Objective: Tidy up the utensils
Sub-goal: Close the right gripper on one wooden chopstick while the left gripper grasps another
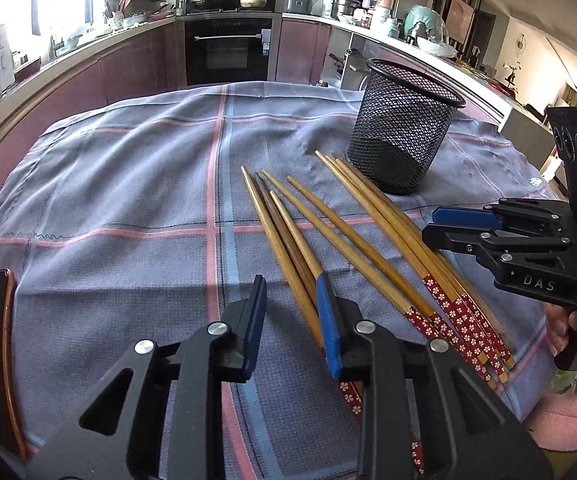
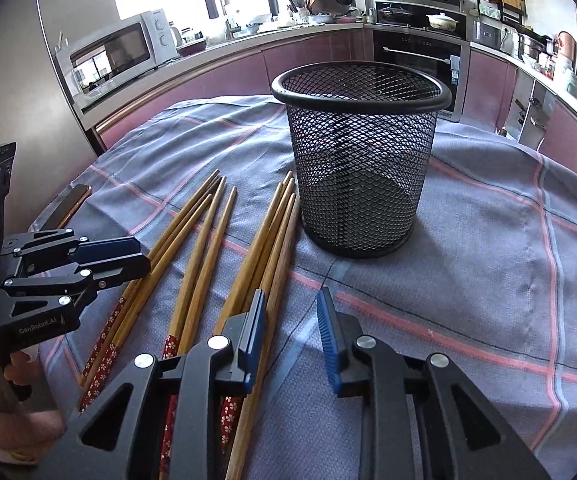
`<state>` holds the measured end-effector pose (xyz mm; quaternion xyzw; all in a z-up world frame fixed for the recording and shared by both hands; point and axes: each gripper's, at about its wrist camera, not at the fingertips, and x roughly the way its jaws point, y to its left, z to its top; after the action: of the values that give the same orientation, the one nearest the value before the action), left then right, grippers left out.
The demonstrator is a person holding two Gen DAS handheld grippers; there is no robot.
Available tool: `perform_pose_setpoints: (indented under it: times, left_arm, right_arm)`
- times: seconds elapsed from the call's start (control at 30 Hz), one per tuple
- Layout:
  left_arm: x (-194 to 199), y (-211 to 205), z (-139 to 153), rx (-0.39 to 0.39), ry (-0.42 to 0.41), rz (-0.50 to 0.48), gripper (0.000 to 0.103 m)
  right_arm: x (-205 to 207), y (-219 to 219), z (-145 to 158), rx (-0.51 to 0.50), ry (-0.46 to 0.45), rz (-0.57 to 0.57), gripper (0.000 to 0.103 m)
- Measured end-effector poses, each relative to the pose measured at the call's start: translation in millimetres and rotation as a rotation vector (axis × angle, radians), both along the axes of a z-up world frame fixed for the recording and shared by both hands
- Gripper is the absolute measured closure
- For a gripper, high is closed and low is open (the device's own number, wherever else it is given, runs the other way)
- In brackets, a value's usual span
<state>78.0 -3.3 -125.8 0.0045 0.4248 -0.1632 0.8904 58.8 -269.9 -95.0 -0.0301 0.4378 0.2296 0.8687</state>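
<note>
Both claws — left gripper (image 1: 291, 320), right gripper (image 2: 291, 334) — gape empty over chopsticks (image 1: 340, 236) beside the seemingly empty mesh cup (image 2: 360, 160).

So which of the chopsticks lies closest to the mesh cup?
The rightmost of the chopsticks, in the bundle of four: its tip reaches the base of the black mesh cup, while the others fan out further left.

Left gripper (image 1: 291, 322) and right gripper (image 2: 291, 334), jaws apart

The left gripper (image 1: 291, 320), jaws parted and holding nothing, hovers over a grey-blue checked tablecloth (image 1: 128, 184). Wooden chopsticks with red floral ends (image 1: 352, 240) fan out ahead of its right finger; beyond them stands a black wire-mesh cup (image 1: 404, 128).
</note>
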Motion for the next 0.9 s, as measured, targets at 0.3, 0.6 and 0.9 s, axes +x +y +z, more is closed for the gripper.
perform_pose_setpoints:
  times: [0.3,0.6,0.9]
  left_arm:
    - [8,6,2,-0.004,0.020,-0.003,0.077]
    - [19,13,-2,0.031,0.045,-0.010,0.089]
    - [26,7,-1,0.075,0.039,0.051,0.095]
  right_arm:
    - [7,20,-4,-0.081,-0.009,0.020,0.077]
    - [12,15,-4,-0.067,0.014,0.010,0.094]
    - [17,13,0,-0.035,0.011,0.009,0.098]
